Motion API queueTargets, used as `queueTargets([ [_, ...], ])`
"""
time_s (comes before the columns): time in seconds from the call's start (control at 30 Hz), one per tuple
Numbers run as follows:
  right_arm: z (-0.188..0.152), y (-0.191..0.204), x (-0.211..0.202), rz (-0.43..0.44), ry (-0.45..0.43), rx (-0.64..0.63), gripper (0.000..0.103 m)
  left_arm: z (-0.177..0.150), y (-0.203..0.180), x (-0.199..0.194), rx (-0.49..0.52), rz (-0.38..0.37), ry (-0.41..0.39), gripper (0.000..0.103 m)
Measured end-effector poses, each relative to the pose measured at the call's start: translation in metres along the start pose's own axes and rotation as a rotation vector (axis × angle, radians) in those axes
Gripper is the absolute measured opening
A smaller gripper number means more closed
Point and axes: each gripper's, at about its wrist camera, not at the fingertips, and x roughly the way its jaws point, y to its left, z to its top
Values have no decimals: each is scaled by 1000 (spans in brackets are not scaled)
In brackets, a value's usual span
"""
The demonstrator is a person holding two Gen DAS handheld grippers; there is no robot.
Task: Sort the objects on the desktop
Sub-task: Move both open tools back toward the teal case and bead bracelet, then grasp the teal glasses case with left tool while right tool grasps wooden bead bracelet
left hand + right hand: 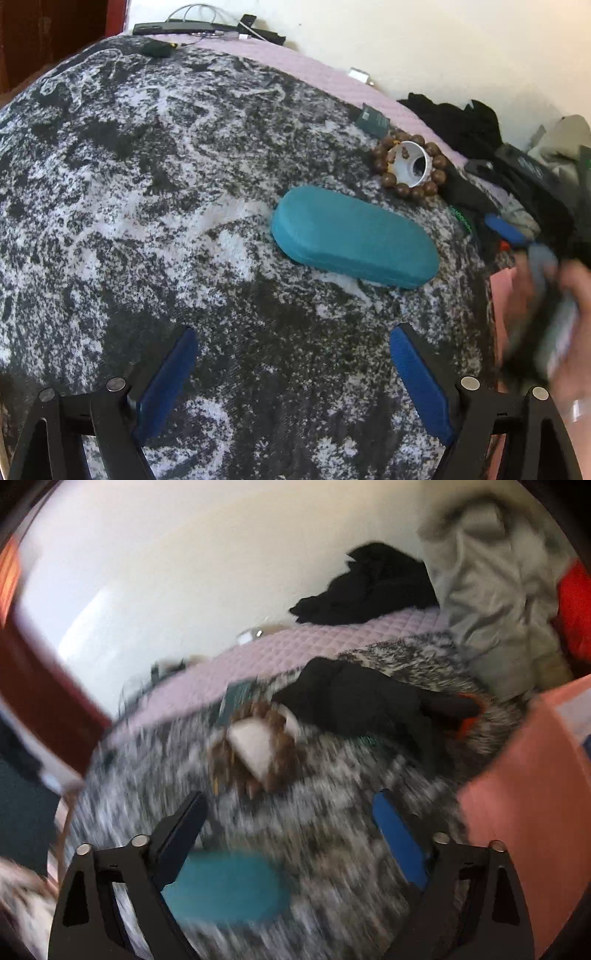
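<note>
Left claw (pixel 293 350) gapes over bare blanket (pixel 129 184), short of teal case (pixel 354 236).

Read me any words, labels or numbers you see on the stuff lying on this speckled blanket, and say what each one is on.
No text can be read in either view.
Small dark green packet: a pale mark on it, too small to read.
Green tag on the black cloth by the teal case: printing too small to read.
White cap inside the bead bracelet: no lettering visible.
The right wrist view is too blurred to read anything.
</note>
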Motion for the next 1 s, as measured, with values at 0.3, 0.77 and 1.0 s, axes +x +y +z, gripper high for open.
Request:
queueTargets([
  [0.3, 28, -15, 63, 116, 56, 187, 72, 5, 5, 9, 14, 25, 9, 89],
  [0.77, 31, 14, 68, 231, 109, 55, 20, 37, -12, 69, -124, -42, 45, 89],
  [1.0, 11, 16, -3, 311, 18, 18, 20, 43, -5, 102, -384, -106, 96, 102],
])
